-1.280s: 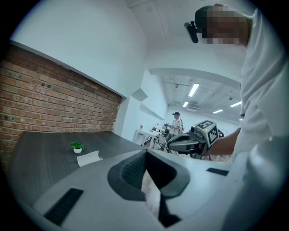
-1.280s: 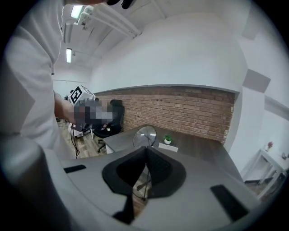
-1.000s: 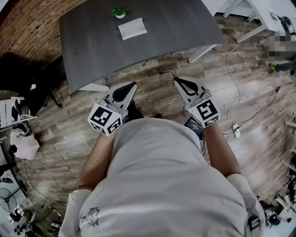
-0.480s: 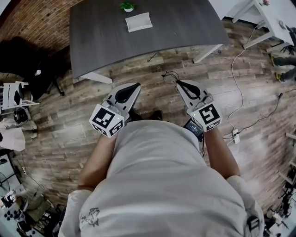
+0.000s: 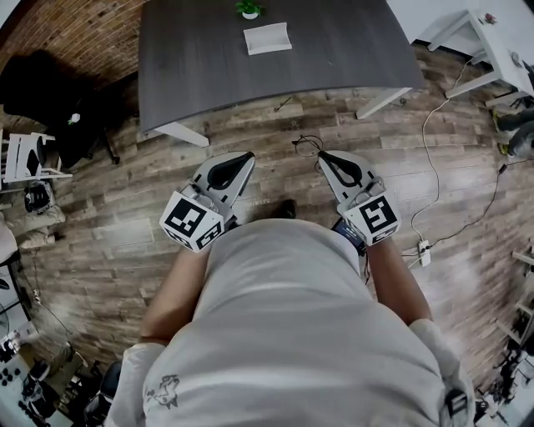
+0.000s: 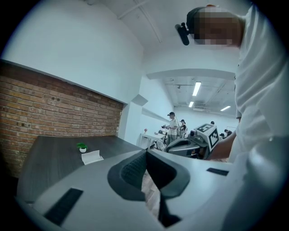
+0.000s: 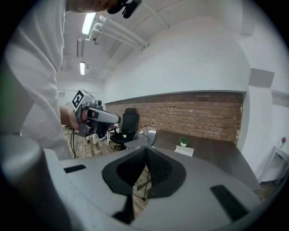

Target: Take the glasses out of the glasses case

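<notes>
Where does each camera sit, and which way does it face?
Head view: on head, facing down: floor, table, torso, arms, left tongs, right tongs.
Left gripper view: on left tongs, facing table; own jaws, right tongs.
Right gripper view: on right tongs, facing table; own jaws, left tongs.
All share table, case, plant.
</notes>
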{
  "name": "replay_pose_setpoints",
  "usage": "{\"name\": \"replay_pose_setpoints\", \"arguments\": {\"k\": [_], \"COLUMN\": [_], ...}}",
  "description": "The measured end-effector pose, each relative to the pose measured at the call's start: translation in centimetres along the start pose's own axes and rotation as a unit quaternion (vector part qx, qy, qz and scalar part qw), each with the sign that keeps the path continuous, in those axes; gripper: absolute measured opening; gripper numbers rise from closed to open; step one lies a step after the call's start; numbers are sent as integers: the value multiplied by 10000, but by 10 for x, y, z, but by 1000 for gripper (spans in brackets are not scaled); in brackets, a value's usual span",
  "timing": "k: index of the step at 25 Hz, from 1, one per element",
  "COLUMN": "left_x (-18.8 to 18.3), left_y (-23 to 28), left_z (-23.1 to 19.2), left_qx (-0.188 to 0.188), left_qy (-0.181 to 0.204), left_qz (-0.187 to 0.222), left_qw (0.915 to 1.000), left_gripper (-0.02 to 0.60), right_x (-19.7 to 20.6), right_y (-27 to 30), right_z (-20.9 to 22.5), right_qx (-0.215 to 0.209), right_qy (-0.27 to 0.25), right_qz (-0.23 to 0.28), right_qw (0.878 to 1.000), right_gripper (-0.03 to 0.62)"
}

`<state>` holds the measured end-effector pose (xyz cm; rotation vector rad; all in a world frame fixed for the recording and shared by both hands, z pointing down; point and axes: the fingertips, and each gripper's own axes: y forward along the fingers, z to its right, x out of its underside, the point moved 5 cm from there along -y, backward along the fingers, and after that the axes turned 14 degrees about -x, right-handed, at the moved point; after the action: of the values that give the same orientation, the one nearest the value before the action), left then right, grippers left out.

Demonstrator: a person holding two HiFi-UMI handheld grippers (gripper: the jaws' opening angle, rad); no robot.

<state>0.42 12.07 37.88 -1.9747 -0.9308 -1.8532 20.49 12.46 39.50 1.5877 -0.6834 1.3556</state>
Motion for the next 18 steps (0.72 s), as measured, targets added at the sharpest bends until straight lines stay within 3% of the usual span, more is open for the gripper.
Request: {"name": "replay_pose_setpoints", "arguments": {"k": [18], "left_x": [-15], "left_y": [-86], "left_z": [-80], "left_qx": [80], "left_qy": [-41], "left_qz": [223], "left_qw": [9997], "left_gripper": [11], "right_x": [-43], "right_y": [89], "right_z": [-59], "right_qx": [123], "right_qy": [-101], "right_qz": [107], "right_qw": [9998], "right_gripper": [14]}}
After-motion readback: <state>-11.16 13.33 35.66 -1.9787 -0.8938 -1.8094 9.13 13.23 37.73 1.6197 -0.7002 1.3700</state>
